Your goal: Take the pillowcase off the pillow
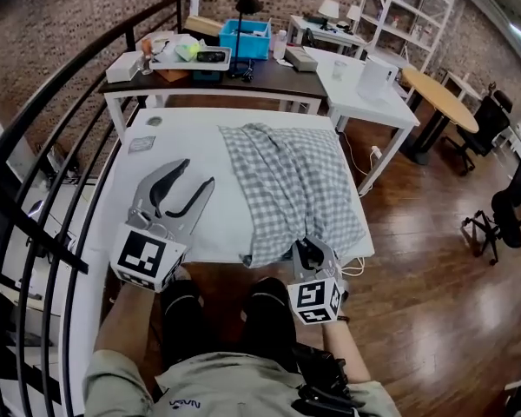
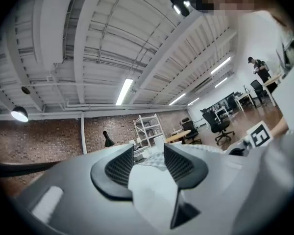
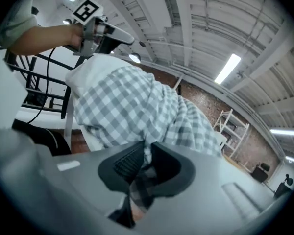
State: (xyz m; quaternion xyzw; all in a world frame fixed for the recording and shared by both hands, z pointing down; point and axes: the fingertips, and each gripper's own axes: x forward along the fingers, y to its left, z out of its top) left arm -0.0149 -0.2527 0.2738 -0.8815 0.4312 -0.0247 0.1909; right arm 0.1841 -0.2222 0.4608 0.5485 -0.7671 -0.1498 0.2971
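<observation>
Right claw (image 3: 146,161) clamps checked pillowcase (image 1: 286,181) hem; left claw (image 1: 197,172) wide, empty, left of pillowcase. Risk: unheld pillow, hidden inside, drags along.

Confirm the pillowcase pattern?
The pillowcase is a grey-and-white gingham check, clearest in the right gripper view.

In the head view we cannot see the pillow at all: the checked pillowcase (image 1: 288,185) covers it. The right hand-held gripper (image 1: 309,254) shows us mainly its marker cube (image 1: 317,301) there, and its fingertips are lost in the cloth at the near rim of the surface (image 1: 191,146). In its own view the pinched fabric runs down behind the gripper body, out of sight. The clutter on the far desk (image 1: 269,75) is too small for us to name. The left hand-held gripper (image 2: 146,163) fills its own view's foreground as a blur, hiding most of the surface.
</observation>
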